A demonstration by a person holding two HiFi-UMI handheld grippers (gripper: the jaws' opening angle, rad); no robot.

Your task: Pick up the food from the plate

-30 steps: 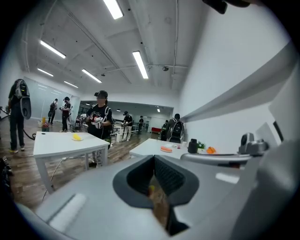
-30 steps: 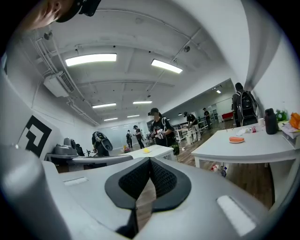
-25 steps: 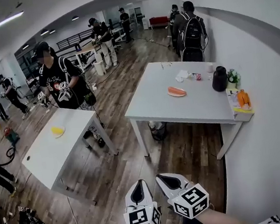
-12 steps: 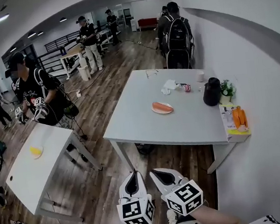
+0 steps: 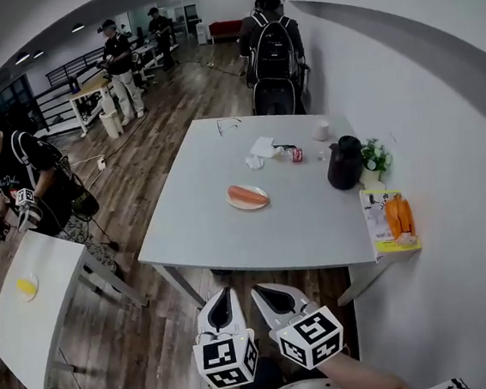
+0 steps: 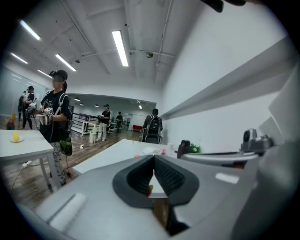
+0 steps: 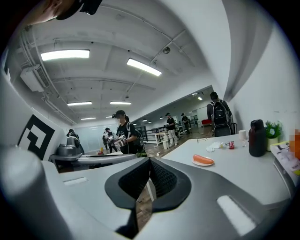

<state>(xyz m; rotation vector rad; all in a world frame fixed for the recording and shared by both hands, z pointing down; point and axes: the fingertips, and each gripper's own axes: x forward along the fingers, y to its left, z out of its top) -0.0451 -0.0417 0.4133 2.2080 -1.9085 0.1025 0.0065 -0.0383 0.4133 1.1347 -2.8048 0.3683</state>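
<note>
An orange sausage-like piece of food (image 5: pixel 245 194) lies on a small white plate (image 5: pixel 250 204) near the middle of the grey table (image 5: pixel 212 227); the right gripper view shows the food (image 7: pixel 203 159) well ahead and to the right. Both grippers hang low in front of the person, short of the table's near edge. My left gripper (image 5: pixel 220 300) is shut with nothing between its jaws. My right gripper (image 5: pixel 266 293) is shut and empty too.
On the table's far side stand a dark jug (image 5: pixel 342 162), a small plant (image 5: pixel 375 157), a white cup (image 5: pixel 321 130), a can (image 5: pixel 296 154) and crumpled tissue (image 5: pixel 261 148). Orange items lie on a paper (image 5: pixel 390 221) at the right edge. A person with a backpack (image 5: pixel 272 48) stands beyond.
The view has swung toward the grey table, which now sits nearer and more central. Both grippers stay shut, low in front of the person.
</note>
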